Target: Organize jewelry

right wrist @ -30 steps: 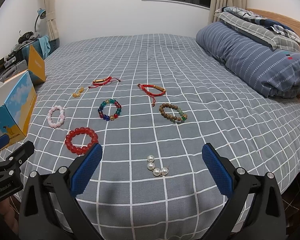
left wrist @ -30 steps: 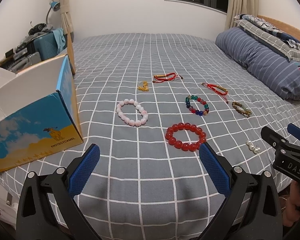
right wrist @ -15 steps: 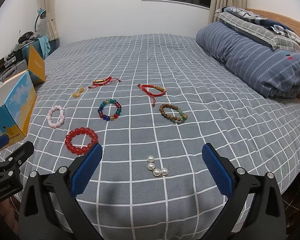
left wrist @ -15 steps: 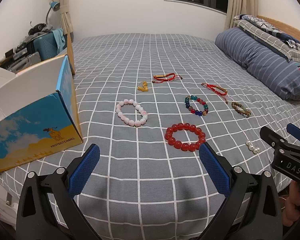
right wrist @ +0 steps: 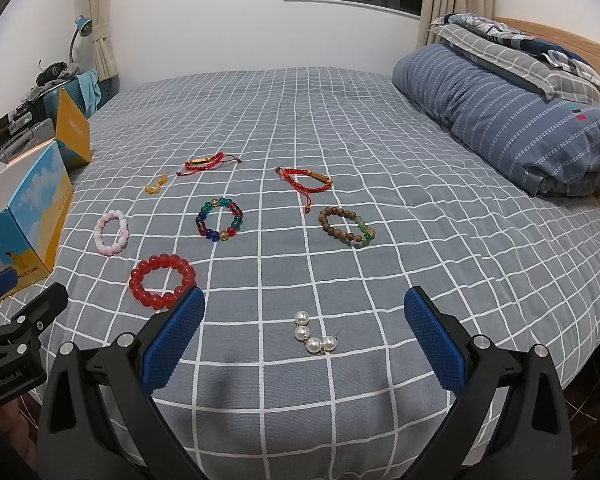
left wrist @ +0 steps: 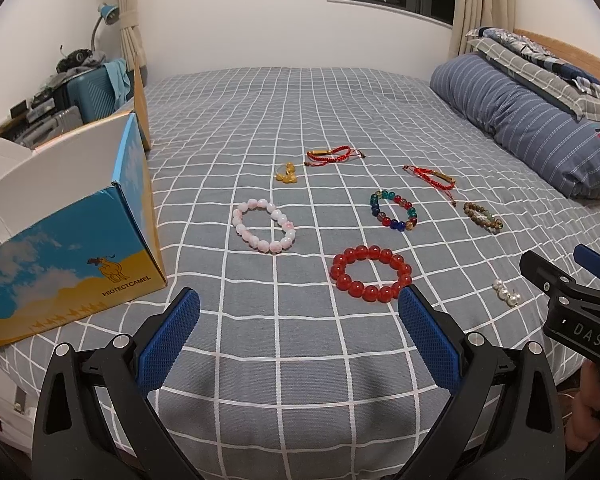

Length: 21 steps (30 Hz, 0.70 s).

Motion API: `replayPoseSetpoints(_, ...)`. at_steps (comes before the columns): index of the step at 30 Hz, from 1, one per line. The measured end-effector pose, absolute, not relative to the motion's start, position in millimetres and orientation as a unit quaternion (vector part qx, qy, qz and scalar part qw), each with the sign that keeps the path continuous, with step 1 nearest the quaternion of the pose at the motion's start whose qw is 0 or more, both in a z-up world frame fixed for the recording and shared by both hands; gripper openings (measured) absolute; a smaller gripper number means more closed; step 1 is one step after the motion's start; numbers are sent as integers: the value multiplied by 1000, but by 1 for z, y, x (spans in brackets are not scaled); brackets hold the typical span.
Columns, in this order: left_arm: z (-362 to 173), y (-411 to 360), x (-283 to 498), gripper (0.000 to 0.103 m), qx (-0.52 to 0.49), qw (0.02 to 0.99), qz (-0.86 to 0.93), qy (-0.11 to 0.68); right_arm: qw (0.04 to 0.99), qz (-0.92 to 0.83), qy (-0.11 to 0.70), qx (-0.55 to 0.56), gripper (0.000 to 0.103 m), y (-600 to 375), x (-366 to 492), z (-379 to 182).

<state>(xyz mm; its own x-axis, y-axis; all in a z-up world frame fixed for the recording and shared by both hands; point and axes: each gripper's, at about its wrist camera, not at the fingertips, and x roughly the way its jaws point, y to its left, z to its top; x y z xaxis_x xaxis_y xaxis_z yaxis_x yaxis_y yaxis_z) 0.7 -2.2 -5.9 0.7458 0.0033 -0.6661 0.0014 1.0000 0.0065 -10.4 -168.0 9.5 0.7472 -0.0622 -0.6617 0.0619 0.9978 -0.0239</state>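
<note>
Several pieces of jewelry lie spread on a grey checked bed. A red bead bracelet sits just ahead of my left gripper, which is open and empty. A pink bead bracelet, a multicolour bead bracelet, a brown wooden bracelet, two red cord bracelets and yellow beads lie farther out. White pearl earrings rest between the fingers of my open right gripper, below them on the sheet.
An open blue and yellow cardboard box stands on the bed's left edge. A rolled striped duvet and pillows lie at the right by the wooden headboard. A suitcase and clutter stand past the box. A hand holds the right gripper.
Both grippers have barely shifted; the view has drifted slightly. No jewelry has moved.
</note>
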Motion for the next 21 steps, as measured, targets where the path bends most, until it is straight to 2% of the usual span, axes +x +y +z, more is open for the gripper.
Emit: replayPoseSetpoints(21,-6,-3,1,97,5,934,0,357,935,-35,353,1,96,-169,-10,10)
